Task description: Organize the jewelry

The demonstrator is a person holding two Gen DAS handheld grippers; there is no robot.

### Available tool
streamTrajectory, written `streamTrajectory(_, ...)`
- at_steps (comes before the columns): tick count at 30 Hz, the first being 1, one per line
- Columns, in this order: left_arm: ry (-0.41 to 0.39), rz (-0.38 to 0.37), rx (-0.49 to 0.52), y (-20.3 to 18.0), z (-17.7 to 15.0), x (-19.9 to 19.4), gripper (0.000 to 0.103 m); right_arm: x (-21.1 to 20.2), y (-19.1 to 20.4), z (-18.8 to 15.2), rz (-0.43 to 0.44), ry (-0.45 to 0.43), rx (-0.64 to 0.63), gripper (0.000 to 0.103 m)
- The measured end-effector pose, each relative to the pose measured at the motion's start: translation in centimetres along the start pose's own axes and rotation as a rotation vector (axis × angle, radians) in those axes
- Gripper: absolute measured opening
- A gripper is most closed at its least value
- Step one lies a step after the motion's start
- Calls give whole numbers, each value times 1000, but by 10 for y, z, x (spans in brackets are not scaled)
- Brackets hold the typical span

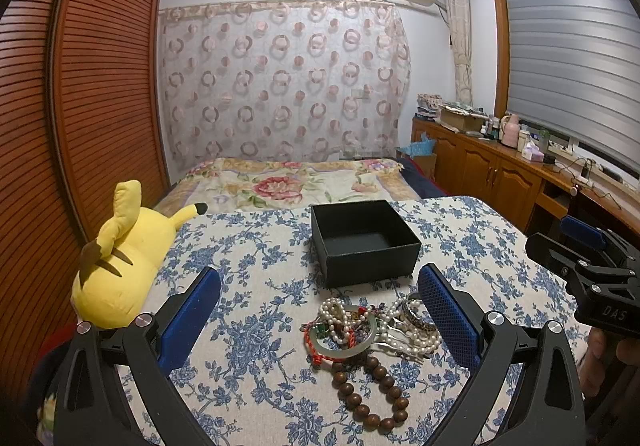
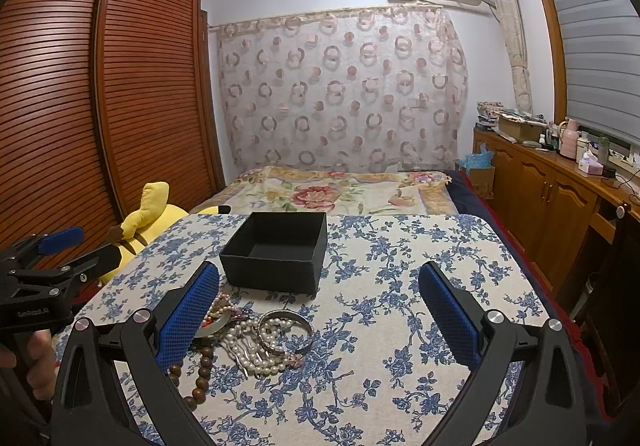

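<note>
Brown wooden beads lie closest to the left wrist camera, a looped bracelet on the blue-flowered tablecloth, low between the two blue pads of the left gripper. Those pads stand wide apart and hold nothing. Just beyond the beads, still between the pads, sits the tangled heap of jewelry: a pale green bangle with a red cord across it, strands of white pearls, and a silver bangle lying just beside the right-hand pad (partly hidden behind it). Nothing in the heap touches either pad, as far as the view shows.

Farther out, past the fingertips and slightly to their right, stands the black box, open-topped and empty. A yellow plush toy lies off the left-hand pad, at the table's edge.

From the right wrist camera, the right gripper is likewise spread wide, empty. The heap lies toward its left-hand pad: the silver bangle and pearls sit inside the gap, while the green bangle and the wooden beads are partly covered by that pad. The black box stands beyond the fingertips, to the left of centre. Bare tablecloth fills the gap's right half.

Each camera catches the other gripper at its frame edge, hovering off to the side, with a hand on its grip.
</note>
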State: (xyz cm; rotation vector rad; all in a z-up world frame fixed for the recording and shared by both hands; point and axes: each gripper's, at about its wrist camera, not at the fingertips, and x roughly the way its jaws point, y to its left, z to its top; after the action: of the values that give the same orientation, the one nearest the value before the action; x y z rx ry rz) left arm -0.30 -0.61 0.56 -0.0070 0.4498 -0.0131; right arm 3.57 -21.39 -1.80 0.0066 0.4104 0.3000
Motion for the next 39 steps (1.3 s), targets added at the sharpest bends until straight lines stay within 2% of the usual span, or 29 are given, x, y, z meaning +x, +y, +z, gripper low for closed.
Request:
streamTrajectory(8, 13, -2, -4, 1, -7, 4, 96, -2, 11, 0, 13, 13, 4, 101)
streamTrajectory(16, 75, -10, -24, 16, -23, 29, 96, 15, 8, -8, 47, 66, -18, 101)
streamTrajectory(18, 95, -16, -29, 20, -27, 35, 96, 20, 6, -11, 57, 83, -24, 97)
streamTrajectory(22, 128, -24, -33, 26, -35, 44, 96, 34, 7, -18, 94, 126, -44, 92)
streamTrajectory(23, 136, -28, -32, 27, -37, 47, 96, 39, 8, -20, 105, 142, -51, 88)
streamTrajectory(24, 144, -33, -31, 28, -39, 48, 96, 44, 9, -22, 123, 160, -59, 79)
streamTrajectory(25, 155, -36, -30, 29, -42, 51, 96, 50, 10, -25, 145, 184, -70, 76)
streamTrajectory(34, 248, -80, -17, 31, -61, 73, 95, 96, 18, -44, 220, 329, -111, 77)
streamTrajectory(39, 294, -104, -21, 30, -69, 83, 96, 117, 22, -47, 258, 402, -129, 81)
